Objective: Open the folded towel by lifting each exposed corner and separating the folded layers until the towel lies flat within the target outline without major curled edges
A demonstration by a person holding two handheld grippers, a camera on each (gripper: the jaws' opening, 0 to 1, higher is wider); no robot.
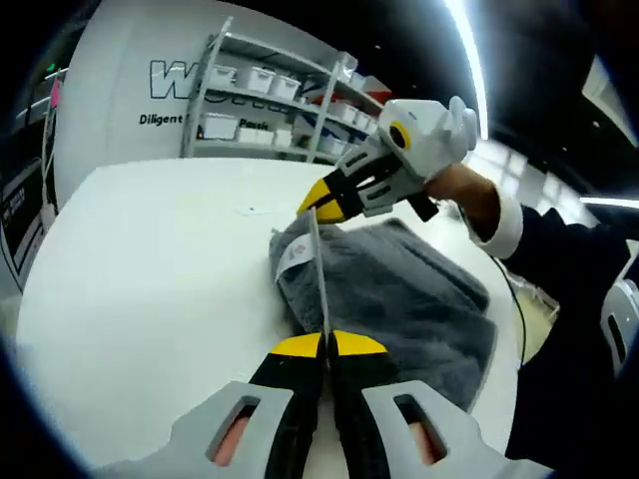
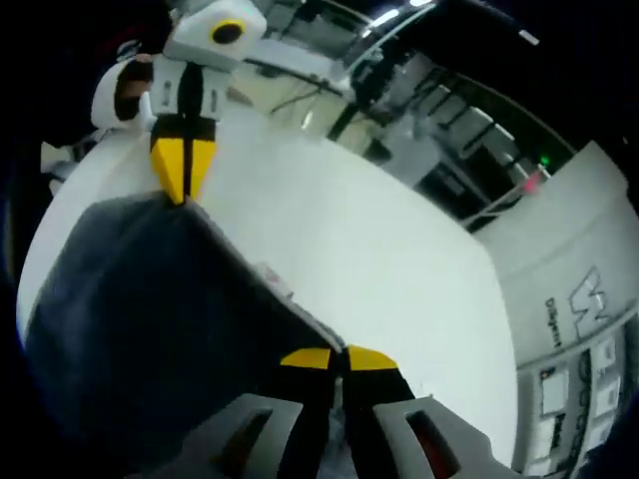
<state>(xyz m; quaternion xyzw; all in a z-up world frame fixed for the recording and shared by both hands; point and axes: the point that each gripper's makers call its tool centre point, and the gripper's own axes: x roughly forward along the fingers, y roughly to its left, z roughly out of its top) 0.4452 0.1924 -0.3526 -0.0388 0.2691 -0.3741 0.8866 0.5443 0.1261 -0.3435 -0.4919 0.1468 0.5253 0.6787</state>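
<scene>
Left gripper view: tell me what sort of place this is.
Probably a lab or workshop storeroom. Metal shelving holds white storage bins, large lettering runs across the white wall, and the grey towel lies on a plain white table.

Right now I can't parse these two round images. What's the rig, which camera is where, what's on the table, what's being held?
There is no robot arm here. A person holds a two-jaw gripper in each hand, and a fisheye camera rides on each, looking forward along its jaws.

The left gripper view looks along the left gripper, whose yellow-tipped jaws are shut on a raised edge of the grey towel. Across from it, the right gripper comes in from the right, held by the person's hand.

The right gripper view looks the other way: its own jaws at the bottom are shut on the same towel edge, with the left gripper at the far end.

So both grippers pinch one edge of the towel, stretched taut between them. The rest of the towel lies on a white table. A small white label sits near the towel's corner. Shelving with bins stands behind.
</scene>
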